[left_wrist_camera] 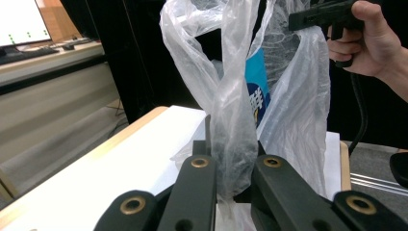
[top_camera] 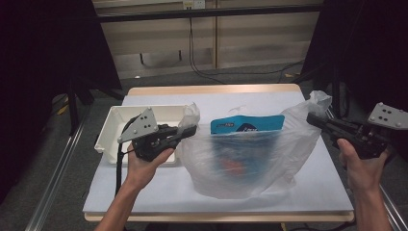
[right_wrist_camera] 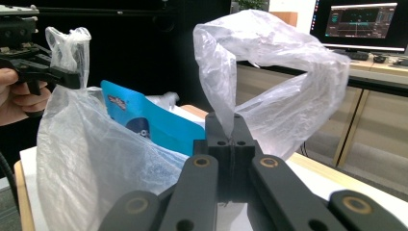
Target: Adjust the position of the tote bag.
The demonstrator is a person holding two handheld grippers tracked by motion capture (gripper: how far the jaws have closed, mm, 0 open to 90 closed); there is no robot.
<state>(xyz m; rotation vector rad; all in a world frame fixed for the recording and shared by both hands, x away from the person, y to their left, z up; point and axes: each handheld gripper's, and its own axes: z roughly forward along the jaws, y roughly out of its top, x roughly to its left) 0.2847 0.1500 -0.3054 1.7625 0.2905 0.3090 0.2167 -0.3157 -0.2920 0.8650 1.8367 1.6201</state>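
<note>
The plastic bag (top_camera: 250, 159) hangs stretched between the two tools, its bottom resting on the tabletop (top_camera: 159, 187). The left tool (top_camera: 191, 130) is clenched on the bag's left handle (left_wrist_camera: 231, 139), and the right tool (top_camera: 312, 119) is clenched on the right handle (right_wrist_camera: 231, 110). The bag's long axis runs straight from one tool to the other, with the mouth open upward between them and a blue packet (top_camera: 248, 125) standing inside. A white tray (top_camera: 113, 126) sits just behind the left tool. Each hand is equally near its own handle, so any lift or spread depends on both.
</note>
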